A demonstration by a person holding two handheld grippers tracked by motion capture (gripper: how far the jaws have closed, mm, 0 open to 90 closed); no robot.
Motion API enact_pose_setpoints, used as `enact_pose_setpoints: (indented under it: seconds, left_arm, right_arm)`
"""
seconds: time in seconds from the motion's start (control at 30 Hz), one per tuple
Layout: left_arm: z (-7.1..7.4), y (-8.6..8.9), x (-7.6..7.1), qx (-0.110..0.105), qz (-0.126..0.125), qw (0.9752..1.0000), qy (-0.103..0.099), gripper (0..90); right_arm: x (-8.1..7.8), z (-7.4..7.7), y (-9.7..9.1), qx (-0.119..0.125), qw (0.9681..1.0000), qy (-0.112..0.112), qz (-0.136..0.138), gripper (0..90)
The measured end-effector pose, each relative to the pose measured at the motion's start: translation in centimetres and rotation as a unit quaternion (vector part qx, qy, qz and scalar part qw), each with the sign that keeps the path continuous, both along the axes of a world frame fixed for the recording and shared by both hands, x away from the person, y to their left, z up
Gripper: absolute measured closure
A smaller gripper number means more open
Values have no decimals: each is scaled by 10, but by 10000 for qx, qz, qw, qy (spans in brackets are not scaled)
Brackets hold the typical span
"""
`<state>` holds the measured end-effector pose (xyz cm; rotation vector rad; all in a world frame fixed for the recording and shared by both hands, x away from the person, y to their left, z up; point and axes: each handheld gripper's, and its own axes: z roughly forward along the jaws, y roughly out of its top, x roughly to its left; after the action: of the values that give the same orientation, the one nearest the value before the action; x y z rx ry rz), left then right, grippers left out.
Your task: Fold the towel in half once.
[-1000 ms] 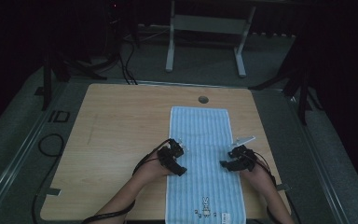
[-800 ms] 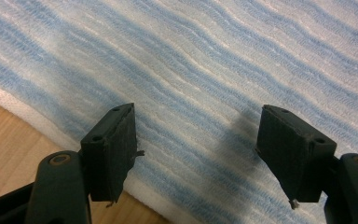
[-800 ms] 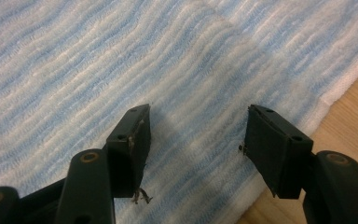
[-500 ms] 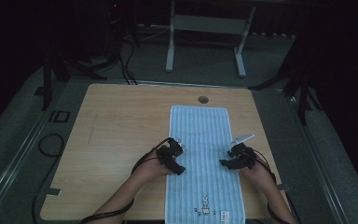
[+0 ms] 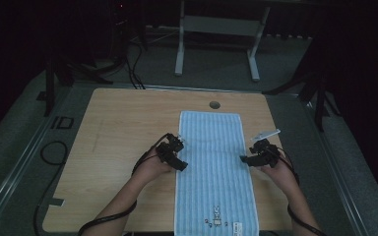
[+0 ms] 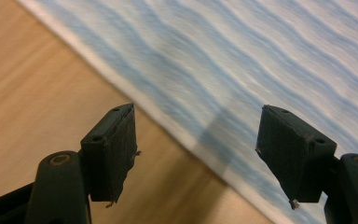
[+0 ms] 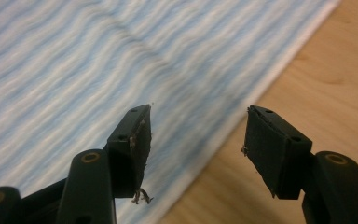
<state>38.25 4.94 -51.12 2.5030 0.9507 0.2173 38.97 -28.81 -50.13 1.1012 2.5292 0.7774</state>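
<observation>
The room around the setup is dark, with a grey floor (image 5: 24, 162) and a pale metal stand (image 5: 216, 29) behind the far edge. The wooden worktop (image 5: 123, 128) takes up the middle of the high view, a round cable hole (image 5: 214, 104) near its far edge and no containers on it. A long light-blue striped towel (image 5: 215, 162) lies flat on the right half of the worktop, running from just short of the cable hole to the near edge, where a small printed figure and a label (image 5: 236, 226) sit at its near end. The left gripper (image 5: 179, 163) is held at the towel's left edge, about halfway along; in the left gripper view its jaws stand well apart over the white hem, one above bare wood (image 6: 37, 84), the other above cloth, gripping nothing. The right gripper (image 5: 245, 159) is at the right edge opposite, jaws likewise spread across the hem with nothing between them. Black cables (image 5: 103, 223) trail from both along the person's forearms.
</observation>
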Motion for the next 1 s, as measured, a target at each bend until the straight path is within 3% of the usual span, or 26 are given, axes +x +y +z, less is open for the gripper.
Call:
enact_pose_setpoints:
  seconds: [0.27, 0.37, 0.67, 0.77, 0.83, 0.93, 1.0]
  left_arm:
    - [5, 8, 25, -42, 376, 9993, -12, 283]
    - [3, 5, 34, 175, 441, 9989, -39, 284]
    - [-3, 1, 59, 84, 567, 9983, -109, 329]
    - [-6, 2, 62, 16, 604, 9982, -53, 350]
    - [-11, 1, 64, 107, 632, 9979, -42, 379]
    - [-17, -2, 64, 207, 600, 9980, -43, 416]
    - [-19, -3, 63, 123, 556, 9984, -41, 440]
  right_arm:
    - [21, -3, -7, -34, 9993, -20, -382, 439]
    - [34, -7, -5, -46, 9985, 123, -524, 444]
    - [61, -17, -1, -75, 9952, 528, -817, 457]
    - [65, -21, 0, -68, 9943, 625, -861, 466]
    - [66, -27, 4, -134, 9939, 697, -839, 471]
    - [65, -28, 6, -172, 9948, 611, -794, 486]
    - [65, -29, 8, -189, 9951, 582, -771, 517]
